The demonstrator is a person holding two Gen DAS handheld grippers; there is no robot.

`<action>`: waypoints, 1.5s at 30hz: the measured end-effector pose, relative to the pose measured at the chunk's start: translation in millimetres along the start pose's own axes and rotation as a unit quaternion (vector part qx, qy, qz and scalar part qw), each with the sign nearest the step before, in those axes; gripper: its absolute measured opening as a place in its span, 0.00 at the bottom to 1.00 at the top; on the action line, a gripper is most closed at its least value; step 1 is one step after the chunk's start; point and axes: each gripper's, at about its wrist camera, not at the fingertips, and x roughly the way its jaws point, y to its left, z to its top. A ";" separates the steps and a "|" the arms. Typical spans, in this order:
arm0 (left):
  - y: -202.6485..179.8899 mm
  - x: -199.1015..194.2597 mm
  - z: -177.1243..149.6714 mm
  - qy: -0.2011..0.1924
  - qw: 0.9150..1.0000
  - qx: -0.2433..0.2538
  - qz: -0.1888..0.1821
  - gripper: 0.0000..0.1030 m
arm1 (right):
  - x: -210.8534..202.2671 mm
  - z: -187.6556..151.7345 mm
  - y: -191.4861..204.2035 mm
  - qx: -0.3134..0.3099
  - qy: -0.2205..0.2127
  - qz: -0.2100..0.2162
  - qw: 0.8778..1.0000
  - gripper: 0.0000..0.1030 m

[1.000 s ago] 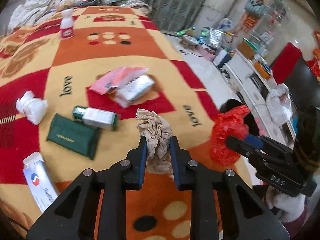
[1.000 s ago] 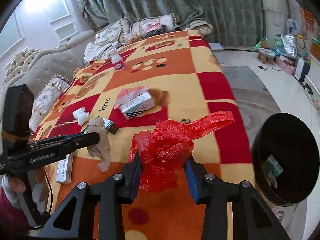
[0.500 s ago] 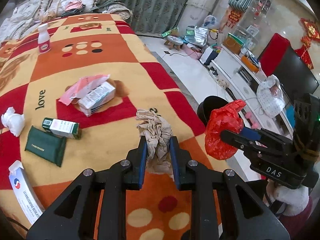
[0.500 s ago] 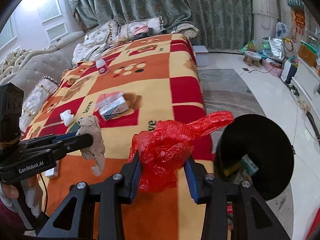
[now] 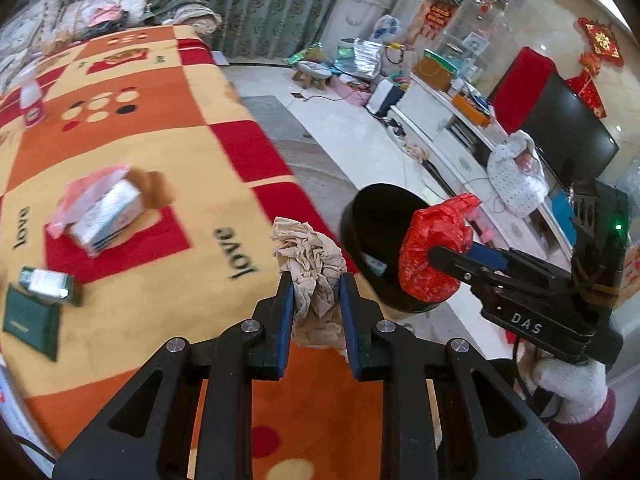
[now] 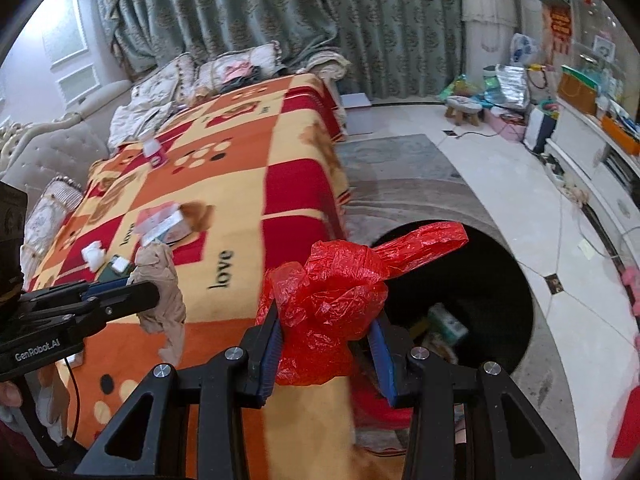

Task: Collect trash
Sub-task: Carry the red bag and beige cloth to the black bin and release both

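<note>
My left gripper (image 5: 316, 300) is shut on a crumpled beige cloth (image 5: 310, 258), held over the bed's right edge; the cloth (image 6: 162, 280) also hangs at the left of the right wrist view. My right gripper (image 6: 326, 340) is shut on a crumpled red plastic bag (image 6: 336, 304), seen from the side in the left wrist view as the red bag (image 5: 434, 248). The red bag hangs over the near rim of a black round bin (image 6: 492, 280) on the floor beside the bed; the bin (image 5: 376, 216) holds a few scraps.
On the orange, red and yellow blanket (image 5: 132, 152) lie a white box with pink wrapper (image 5: 100, 212), a small green-and-white box (image 5: 46, 280), a dark green pouch (image 5: 28, 322), a white tissue wad (image 6: 93, 254) and a white bottle (image 5: 32, 100). A TV cabinet (image 5: 460, 128) lines the right.
Both grippers have swung right, from over the blanket toward the bed's edge. The black bin has come into both views and now sits under the red bag. Both grips are unchanged.
</note>
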 end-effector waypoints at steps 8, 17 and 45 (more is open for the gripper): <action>-34.3 38.0 20.0 0.017 0.999 0.018 -0.030 0.19 | 10.5 0.6 -43.6 0.019 0.008 -0.029 0.999 0.37; -58.8 68.7 33.7 0.026 0.998 0.033 -0.037 0.19 | 23.3 -2.4 -87.0 0.038 0.022 -0.044 0.998 0.37; -68.4 105.3 33.6 0.051 0.997 0.020 -0.058 0.45 | 26.9 -3.1 -122.3 0.084 0.010 -0.049 0.995 0.71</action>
